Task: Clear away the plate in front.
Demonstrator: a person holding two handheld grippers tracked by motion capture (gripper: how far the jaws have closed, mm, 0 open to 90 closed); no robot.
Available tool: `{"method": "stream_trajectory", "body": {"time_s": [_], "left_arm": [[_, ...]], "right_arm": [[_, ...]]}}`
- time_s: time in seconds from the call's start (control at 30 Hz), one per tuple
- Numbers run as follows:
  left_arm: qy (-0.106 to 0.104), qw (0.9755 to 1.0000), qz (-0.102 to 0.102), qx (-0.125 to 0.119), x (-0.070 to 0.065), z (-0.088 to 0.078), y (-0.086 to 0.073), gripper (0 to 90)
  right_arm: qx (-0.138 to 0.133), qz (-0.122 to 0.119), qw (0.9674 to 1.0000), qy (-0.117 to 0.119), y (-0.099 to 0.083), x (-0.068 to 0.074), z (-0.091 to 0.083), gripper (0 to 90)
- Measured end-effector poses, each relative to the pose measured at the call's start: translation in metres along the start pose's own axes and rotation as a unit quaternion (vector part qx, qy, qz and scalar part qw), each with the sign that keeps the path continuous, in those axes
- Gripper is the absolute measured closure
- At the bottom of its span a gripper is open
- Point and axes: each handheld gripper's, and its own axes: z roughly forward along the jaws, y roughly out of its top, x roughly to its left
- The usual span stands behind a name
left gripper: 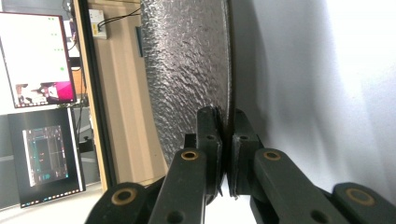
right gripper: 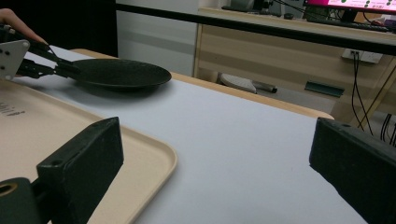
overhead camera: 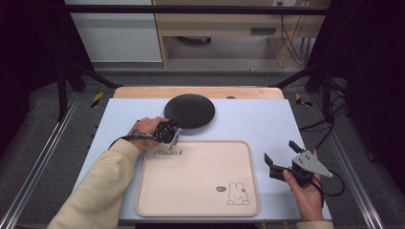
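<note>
Black jaws of the left gripper (left gripper: 223, 140) are closed on the near-left rim of the dark plate (overhead camera: 189, 110), one pad above the rim and one below it. The grip takes only the thin edge, so if the plate is lifted from here its weight may tip it downward on the far side, or the rim may slide out between the pads (the hammered surface looks hard and smooth). The plate lies on the pale table (overhead camera: 267, 119), just beyond the far edge of the beige tray (overhead camera: 200, 179); carried low, it could catch that raised tray rim. I cannot tell exactly how deep the pads reach. The right gripper (overhead camera: 282, 160) stands wide open and empty, right of the tray, so it gives the plate no support.
</note>
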Motion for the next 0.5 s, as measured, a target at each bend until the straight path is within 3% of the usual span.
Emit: {"method": "stream_trajectory", "body": {"time_s": [0.4, 0.5], "left_arm": [[0.006, 0.9998, 0.011, 0.013, 0.0008, -0.0016, 0.0020, 85.9], [0.002, 0.9999, -0.012, 0.006, 0.0009, -0.0017, 0.0016, 85.8]], "right_arm": [[-0.002, 0.001, 1.0000, 0.000, 0.0002, -0.0011, -0.0007, 3.3], [-0.002, 0.002, 1.0000, -0.001, -0.0001, -0.0022, -0.0008, 3.3]]}}
